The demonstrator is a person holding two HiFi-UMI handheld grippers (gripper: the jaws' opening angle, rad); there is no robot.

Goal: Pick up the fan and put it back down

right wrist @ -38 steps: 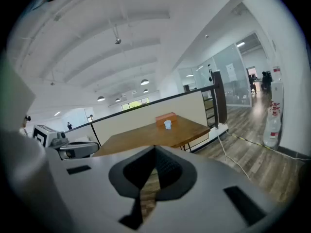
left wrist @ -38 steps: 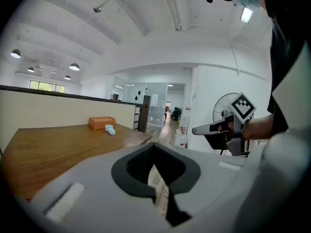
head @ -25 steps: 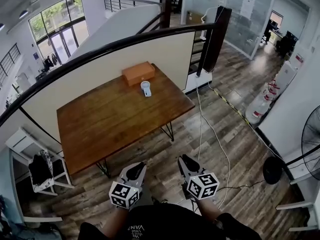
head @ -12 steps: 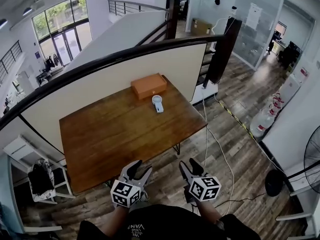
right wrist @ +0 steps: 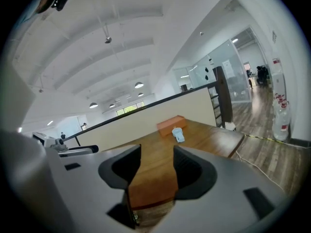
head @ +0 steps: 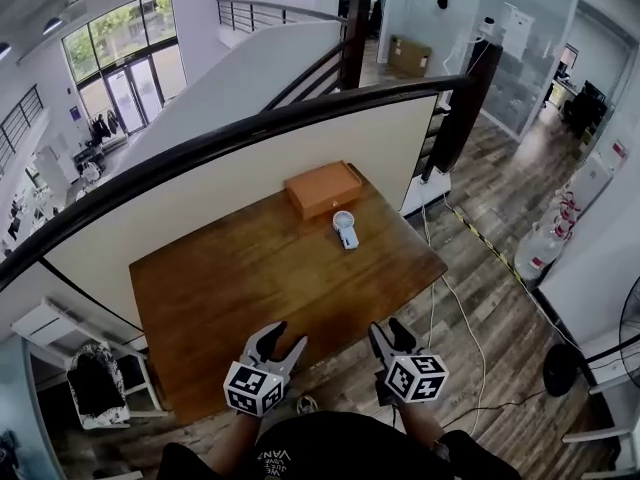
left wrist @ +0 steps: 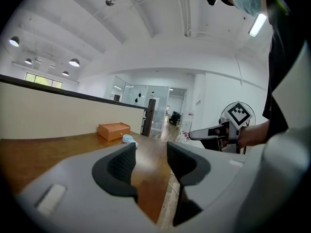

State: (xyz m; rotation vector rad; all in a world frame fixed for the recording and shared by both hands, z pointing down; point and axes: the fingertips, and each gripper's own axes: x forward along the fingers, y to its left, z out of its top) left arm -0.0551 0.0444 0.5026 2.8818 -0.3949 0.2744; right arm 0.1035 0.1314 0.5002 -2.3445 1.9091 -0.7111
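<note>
A small pale handheld fan (head: 345,228) lies flat at the far right of the wooden table (head: 240,288), just in front of an orange box (head: 323,189). It also shows far off as the fan (left wrist: 129,139) in the left gripper view and the fan (right wrist: 178,134) in the right gripper view. My left gripper (head: 278,341) hovers at the table's near edge, jaws apart and empty. My right gripper (head: 392,337) is beside it, over the floor by the near right edge, also open and empty. Both are far from the fan.
A curved partition with a dark rail (head: 250,128) runs behind the table. A white cable (head: 455,308) trails over the wooden floor on the right. A white shelf with dark clutter (head: 95,383) stands left of the table, and a floor fan (head: 628,328) at the right edge.
Both grippers went from shut to open. I have walked closer to the table, so the table, box and fan sit nearer and lower in the head view.
</note>
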